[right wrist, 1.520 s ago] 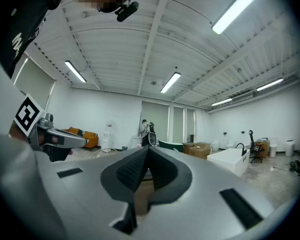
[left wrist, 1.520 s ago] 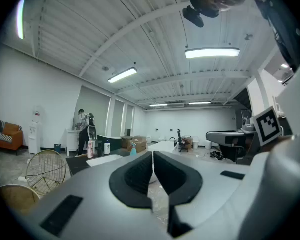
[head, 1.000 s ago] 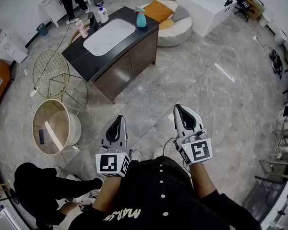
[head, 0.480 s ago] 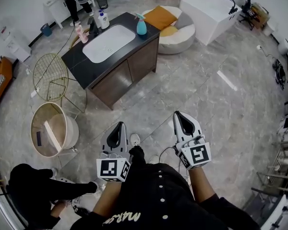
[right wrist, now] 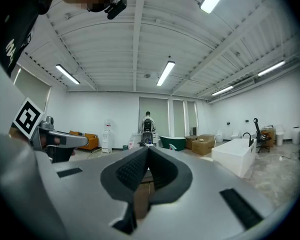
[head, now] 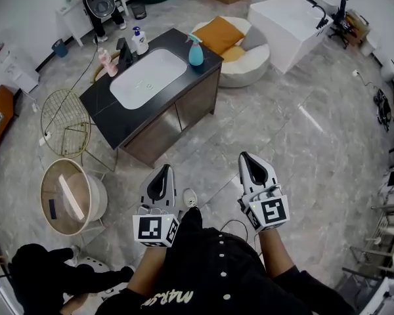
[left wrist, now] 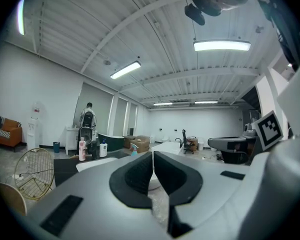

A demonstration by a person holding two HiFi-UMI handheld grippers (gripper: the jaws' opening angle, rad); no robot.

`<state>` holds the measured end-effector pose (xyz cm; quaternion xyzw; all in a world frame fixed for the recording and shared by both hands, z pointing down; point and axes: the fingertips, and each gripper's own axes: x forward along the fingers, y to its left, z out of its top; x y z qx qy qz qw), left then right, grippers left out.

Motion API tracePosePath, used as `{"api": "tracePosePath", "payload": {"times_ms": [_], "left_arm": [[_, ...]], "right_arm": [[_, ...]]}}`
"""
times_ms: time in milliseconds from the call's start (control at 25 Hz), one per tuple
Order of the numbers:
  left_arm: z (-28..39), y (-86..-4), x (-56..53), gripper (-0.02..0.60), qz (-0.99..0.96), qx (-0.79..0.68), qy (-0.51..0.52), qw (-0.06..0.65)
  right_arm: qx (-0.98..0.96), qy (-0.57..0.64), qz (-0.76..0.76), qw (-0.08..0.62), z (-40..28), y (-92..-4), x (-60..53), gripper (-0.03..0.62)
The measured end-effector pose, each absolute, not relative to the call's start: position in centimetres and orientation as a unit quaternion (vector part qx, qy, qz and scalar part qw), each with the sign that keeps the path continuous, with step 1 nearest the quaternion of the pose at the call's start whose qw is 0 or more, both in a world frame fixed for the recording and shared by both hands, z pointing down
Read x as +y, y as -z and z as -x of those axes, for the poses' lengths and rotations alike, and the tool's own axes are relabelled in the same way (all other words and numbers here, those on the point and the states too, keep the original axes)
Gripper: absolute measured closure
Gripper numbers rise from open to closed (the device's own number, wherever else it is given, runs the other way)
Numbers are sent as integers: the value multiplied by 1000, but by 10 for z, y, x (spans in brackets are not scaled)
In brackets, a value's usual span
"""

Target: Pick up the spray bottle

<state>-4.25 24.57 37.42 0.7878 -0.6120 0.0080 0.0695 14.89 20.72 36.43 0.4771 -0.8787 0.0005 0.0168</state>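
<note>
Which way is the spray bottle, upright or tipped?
Upright. The spray bottle stands on its base at a corner of the counter, trigger head on top, beside the sink.

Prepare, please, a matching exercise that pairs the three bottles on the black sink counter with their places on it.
Things:
1. teal plastic spray bottle
2. white pump bottle
3. pink plastic bottle

Places, as the head view shows them:
a. left of the black faucet
b. black counter corner nearest the round white pouf
c. just right of the faucet

Pairs: 1-b, 2-c, 3-a.
</note>
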Motion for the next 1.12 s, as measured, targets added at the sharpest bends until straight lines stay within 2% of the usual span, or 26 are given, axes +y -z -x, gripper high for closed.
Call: {"api": "tracePosePath", "payload": {"times_ms": [600,1120], "left_arm": [[113,-356,93,565,-792,-608,10,54],[110,-384,-33,565,-793,-605,-12,72]], "right_arm": [[-879,14,-477,18,-80,-348,53,599],[-879,-5,-477,20,-81,-373,-77,599]]}}
